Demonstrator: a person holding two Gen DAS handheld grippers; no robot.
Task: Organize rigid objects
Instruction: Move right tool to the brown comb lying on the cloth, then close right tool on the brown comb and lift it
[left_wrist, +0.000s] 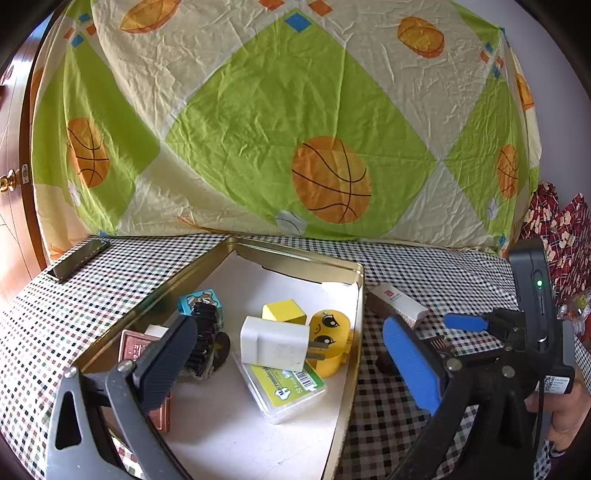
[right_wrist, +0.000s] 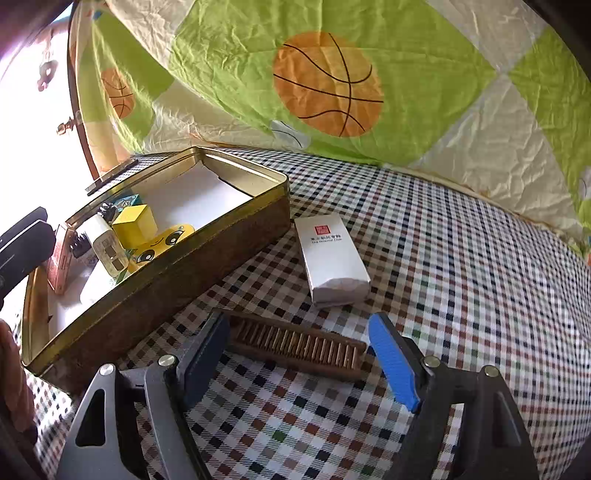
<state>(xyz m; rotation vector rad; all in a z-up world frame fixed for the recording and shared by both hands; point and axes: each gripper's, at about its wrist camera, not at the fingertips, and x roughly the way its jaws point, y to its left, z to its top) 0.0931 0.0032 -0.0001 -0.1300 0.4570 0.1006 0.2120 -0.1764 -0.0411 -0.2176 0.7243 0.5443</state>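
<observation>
An open gold tin holds a white charger plug, a yellow block, a yellow smiley-face toy, a green-labelled clear box, a blue picture cube and a copper-coloured case. My left gripper hangs open above these, holding nothing. Right of the tin, a wooden comb lies flat on the checked cloth. My right gripper is open with the comb lengthwise between its fingers. A white wrapped box lies just beyond it.
A dark phone lies at the table's far left corner. A basketball-print sheet hangs as a backdrop behind the table. A hand holds the right gripper's handle. Checked cloth stretches to the right of the comb.
</observation>
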